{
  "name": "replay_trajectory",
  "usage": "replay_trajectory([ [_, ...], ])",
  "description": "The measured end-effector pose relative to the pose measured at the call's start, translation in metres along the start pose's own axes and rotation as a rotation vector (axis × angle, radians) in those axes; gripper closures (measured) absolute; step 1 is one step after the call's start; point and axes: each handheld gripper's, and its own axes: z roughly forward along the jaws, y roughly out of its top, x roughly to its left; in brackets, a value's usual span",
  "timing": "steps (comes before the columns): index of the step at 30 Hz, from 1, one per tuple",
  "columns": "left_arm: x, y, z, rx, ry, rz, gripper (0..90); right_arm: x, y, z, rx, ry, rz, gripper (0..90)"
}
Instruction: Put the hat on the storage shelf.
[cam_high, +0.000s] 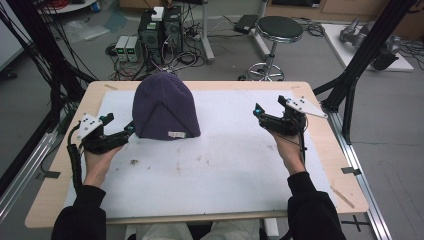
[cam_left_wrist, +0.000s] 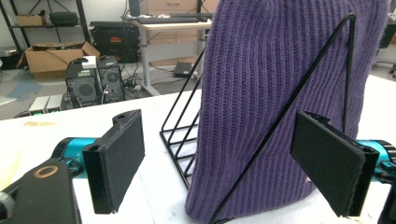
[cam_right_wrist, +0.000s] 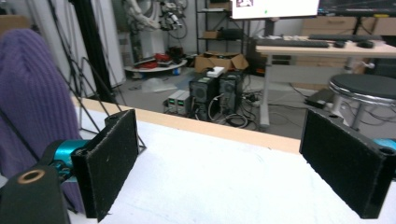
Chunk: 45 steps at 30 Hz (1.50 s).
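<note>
— So, from the high camera, what have we got?

— A purple knit beanie (cam_high: 165, 106) stands pulled over a black wire stand toward the far left of the white mat (cam_high: 225, 160) that covers the wooden table (cam_high: 330, 145). A small pale label sits on its near hem. The person's left hand (cam_high: 100, 160) holds the left gripper (cam_high: 131, 128) just beside the beanie's near-left corner, jaw tips right at the hem; whether they touch it I cannot tell. The right gripper (cam_high: 257, 111) is well apart, over the right side of the mat, held in the right hand (cam_high: 289, 147). Some brownish stains mark the mat near the middle.

— And the left gripper view?

— Its two black padded jaws stand wide apart. Between them rises the beanie (cam_left_wrist: 261, 93), with the thin black wire stand (cam_left_wrist: 187, 135) showing as a triangle across the knit and a small rack behind on the left. Neither pad presses the fabric.

— Right gripper view?

— Jaws spread wide again, nothing between them but bare white mat (cam_right_wrist: 224, 186) and the table's wooden edge. The beanie (cam_right_wrist: 32, 102) sits off at the left edge, behind the left jaw. Past the table I see computer towers (cam_right_wrist: 215, 95) on the floor and a round black stool (cam_right_wrist: 364, 88).
</note>
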Motion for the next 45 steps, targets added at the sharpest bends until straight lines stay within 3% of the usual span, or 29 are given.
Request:
replay_trajectory([
  [7,-0.002,-0.001,-0.01,-0.022,0.016,-0.005,17.7,-0.008,-0.014,-0.017,-0.015,-0.062,0.014,11.3],
  [11,-0.001,-0.005,-0.016,-0.039,0.046,-0.011,17.5,-0.011,-0.025,-0.026,-0.034,-0.102,0.024,11.3],
  [13,0.0,-0.008,-0.02,-0.048,0.064,-0.015,17.5,-0.01,-0.027,-0.028,0.007,-0.149,0.021,11.2],
  [15,0.001,-0.011,-0.023,-0.051,0.077,-0.027,17.5,-0.009,-0.027,-0.03,0.009,-0.177,0.014,11.3],
  [19,0.003,-0.016,-0.03,-0.072,0.093,-0.042,17.5,-0.006,-0.034,-0.036,-0.034,-0.2,0.006,11.4],
  [24,0.004,-0.023,-0.037,-0.081,0.114,-0.042,17.6,-0.007,-0.057,-0.04,-0.015,-0.205,0.028,11.4],
  [30,0.002,-0.032,-0.043,-0.083,0.127,-0.041,17.5,-0.009,-0.078,-0.043,0.006,-0.214,0.015,11.4],
  [45,0.002,-0.044,-0.048,-0.08,0.138,-0.061,17.5,-0.009,-0.087,-0.05,-0.01,-0.248,0.011,11.4],
])
